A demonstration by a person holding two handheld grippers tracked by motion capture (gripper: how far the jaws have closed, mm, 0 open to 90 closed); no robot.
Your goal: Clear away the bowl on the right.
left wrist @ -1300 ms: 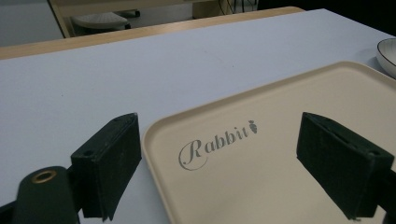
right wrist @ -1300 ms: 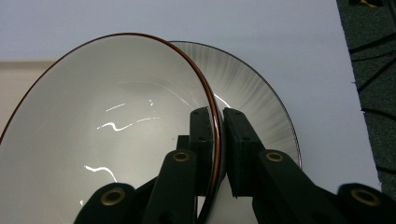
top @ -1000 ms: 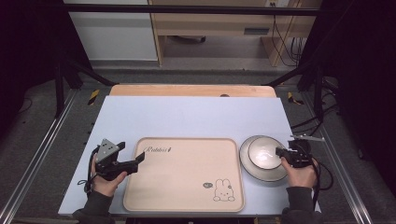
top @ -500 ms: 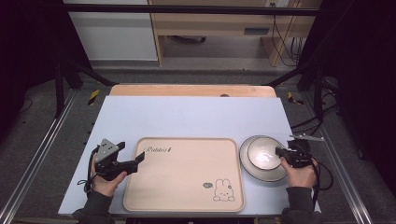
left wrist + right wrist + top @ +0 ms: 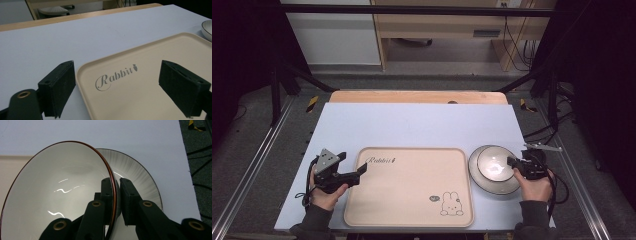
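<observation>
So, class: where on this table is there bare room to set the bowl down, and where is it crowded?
The tray is bare apart from its printed word and rabbit. The blue mat is free behind the tray, up to the wooden edge. It is crowded at the right: the bowl sits on the plate, its rim clamped by the right gripper.

One beige rabbit tray [image 5: 409, 186], one white bowl [image 5: 493, 165] at its 3 o'clock, one grey-rimmed plate [image 5: 507, 186], two handheld grippers.

Lab/test rig: black frame rails [image 5: 412, 10], loose cables [image 5: 517, 45], taped floor.
</observation>
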